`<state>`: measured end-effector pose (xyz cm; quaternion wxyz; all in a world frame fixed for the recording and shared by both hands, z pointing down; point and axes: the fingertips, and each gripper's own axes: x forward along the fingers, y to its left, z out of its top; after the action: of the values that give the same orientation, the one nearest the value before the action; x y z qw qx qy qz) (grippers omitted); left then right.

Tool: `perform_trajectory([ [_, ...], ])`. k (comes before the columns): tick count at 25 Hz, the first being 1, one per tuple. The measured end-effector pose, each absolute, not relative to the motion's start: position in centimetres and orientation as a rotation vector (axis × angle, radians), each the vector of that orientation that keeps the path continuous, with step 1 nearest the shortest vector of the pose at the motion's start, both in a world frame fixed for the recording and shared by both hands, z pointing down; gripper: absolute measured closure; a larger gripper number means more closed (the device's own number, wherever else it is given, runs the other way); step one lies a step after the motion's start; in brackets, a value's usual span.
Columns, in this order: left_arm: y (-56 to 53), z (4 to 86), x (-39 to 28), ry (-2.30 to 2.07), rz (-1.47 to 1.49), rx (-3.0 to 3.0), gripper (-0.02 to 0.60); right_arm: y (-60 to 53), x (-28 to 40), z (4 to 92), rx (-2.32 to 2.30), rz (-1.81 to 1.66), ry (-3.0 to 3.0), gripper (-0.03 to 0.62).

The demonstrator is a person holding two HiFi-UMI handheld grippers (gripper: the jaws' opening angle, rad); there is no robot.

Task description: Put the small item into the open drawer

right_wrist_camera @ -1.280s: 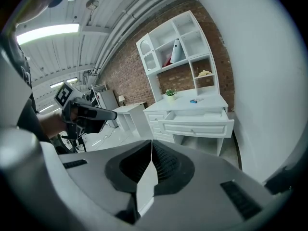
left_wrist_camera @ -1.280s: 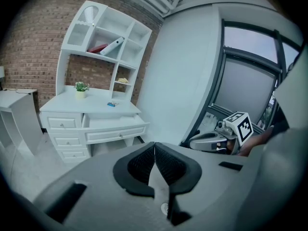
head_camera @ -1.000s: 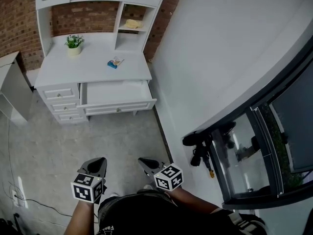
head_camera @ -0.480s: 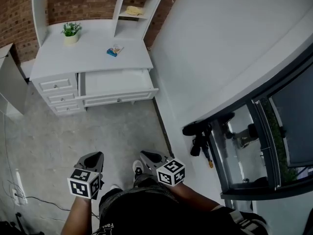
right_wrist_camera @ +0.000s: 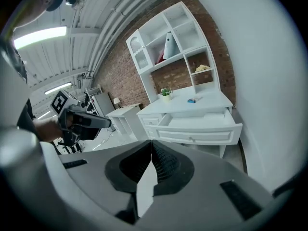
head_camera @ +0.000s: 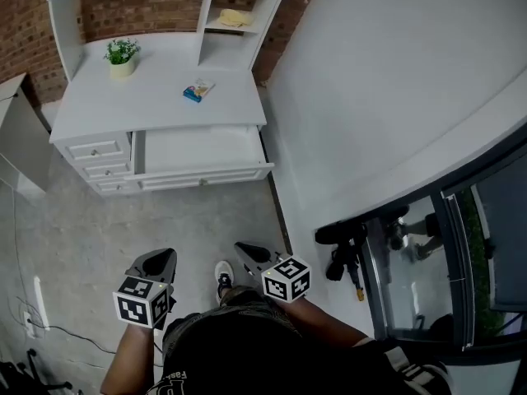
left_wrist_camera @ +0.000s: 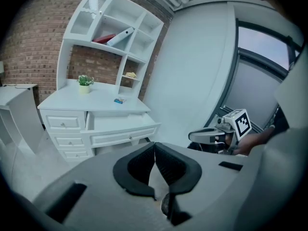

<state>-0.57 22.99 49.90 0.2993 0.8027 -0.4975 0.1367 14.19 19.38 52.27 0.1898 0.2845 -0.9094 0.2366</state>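
Observation:
A small blue and yellow item lies on the top of the white desk; it also shows as the small item and the small item in the gripper views. Below it the wide drawer stands pulled open and looks empty, seen too as the drawer and the drawer. My left gripper and right gripper are held low over the floor, well short of the desk. Both are shut with nothing between the jaws: left gripper, right gripper.
A potted plant stands at the back left of the desktop, under white shelves with a yellow thing. Three small drawers are closed at the left. A white wall runs along the right, a glass door beyond. My shoe shows on the floor.
Both grippers and the view have moved forward toward the desk, which now sits lower and nearer in the head view. A shoe has stepped into view between the grippers. Jaws unchanged.

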Motion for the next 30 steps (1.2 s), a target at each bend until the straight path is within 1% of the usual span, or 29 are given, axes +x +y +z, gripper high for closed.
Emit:
perform_trajectory([
  [5, 16.1, 48.5, 0.7, -1.380, 0.359, 2.116, 0.563, 12.2, 14.2, 51.1, 0.698, 0.647, -2.614, 0.588],
  [14, 5.0, 47.1, 3.1, -1.456, 0.378, 2.093, 0.563, 1.0, 17.2, 51.3, 0.628, 0.652, -2.637, 0.588],
  [20, 2.0, 46.7, 3.6, -1.462, 0.404, 2.068, 0.563, -2.4, 17.6, 51.3, 0.608, 0.695, -2.636, 0.588],
  [26, 1.2, 48.2, 2.4, -1.453, 0.427, 2.033, 0.563, -2.9, 15.6, 52.8, 0.559, 0.730, -2.628, 0.588],
  [30, -1.3, 48.7, 1.1, -1.440, 0.420, 2.052, 0.564, -4.8, 14.5, 53.3, 0.582, 0.721, -2.628, 0.588],
])
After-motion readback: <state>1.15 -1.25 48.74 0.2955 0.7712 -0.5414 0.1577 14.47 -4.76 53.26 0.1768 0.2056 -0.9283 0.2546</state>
